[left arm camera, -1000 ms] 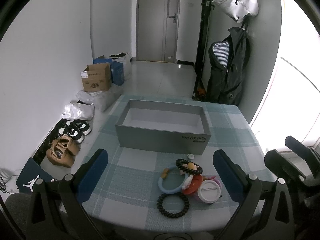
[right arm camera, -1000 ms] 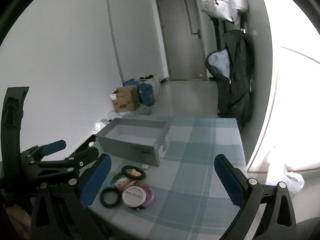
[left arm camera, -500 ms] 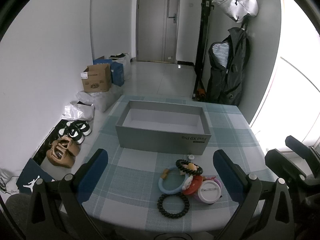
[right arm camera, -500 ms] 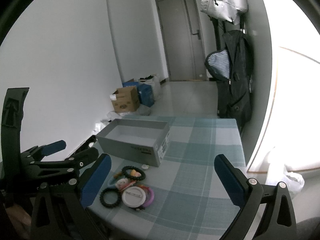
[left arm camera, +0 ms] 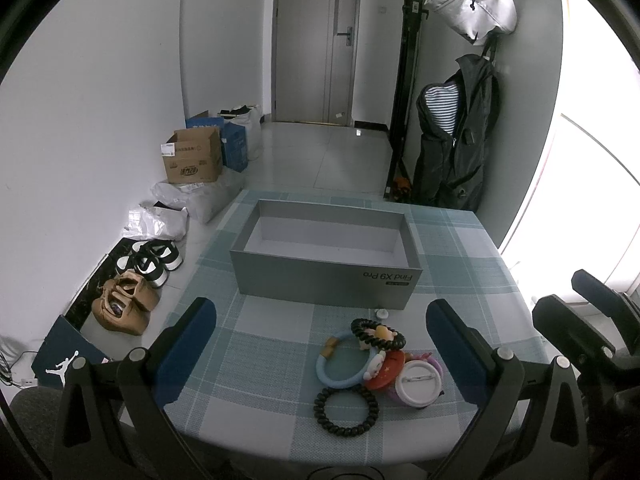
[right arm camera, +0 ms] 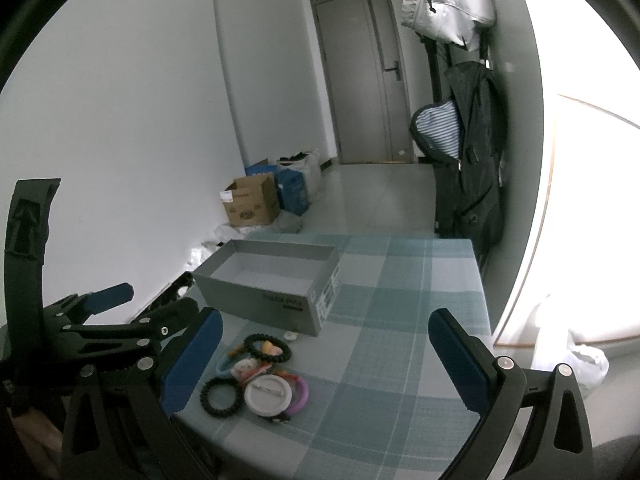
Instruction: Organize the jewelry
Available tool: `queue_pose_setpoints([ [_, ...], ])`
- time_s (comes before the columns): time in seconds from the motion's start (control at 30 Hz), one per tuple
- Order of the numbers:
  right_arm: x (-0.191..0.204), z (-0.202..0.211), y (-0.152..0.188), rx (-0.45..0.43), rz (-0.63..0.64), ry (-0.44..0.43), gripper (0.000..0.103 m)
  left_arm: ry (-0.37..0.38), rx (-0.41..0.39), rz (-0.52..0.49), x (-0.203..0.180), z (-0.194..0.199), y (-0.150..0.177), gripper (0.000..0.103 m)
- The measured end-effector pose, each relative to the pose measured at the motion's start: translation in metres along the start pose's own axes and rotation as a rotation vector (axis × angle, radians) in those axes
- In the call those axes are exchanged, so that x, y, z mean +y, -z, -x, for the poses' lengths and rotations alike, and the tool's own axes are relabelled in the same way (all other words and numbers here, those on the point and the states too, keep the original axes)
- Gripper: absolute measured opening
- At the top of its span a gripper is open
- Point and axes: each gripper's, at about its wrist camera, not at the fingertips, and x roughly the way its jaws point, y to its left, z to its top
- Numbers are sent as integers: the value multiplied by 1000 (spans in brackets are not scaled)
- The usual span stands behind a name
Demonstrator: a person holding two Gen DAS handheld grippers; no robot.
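A pile of jewelry lies on the checked tablecloth near the front edge: a black coiled ring, a light blue ring, a black beaded bracelet, a red badge, a white round badge and a purple ring. An open grey box stands behind it, empty. My left gripper is open, held above the pile. My right gripper is open, to the right of the pile.
A small white piece lies by the box front. The table's front edge is close to me. Left of the table, shoes, bags and cardboard boxes sit on the floor. A coat hangs at the far right.
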Motion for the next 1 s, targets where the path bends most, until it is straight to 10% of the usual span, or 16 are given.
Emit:
queue_pose_setpoints([
  [1.0,4,-35,16,179,-10,-104,103,78,142,95,29,-19,10,102],
])
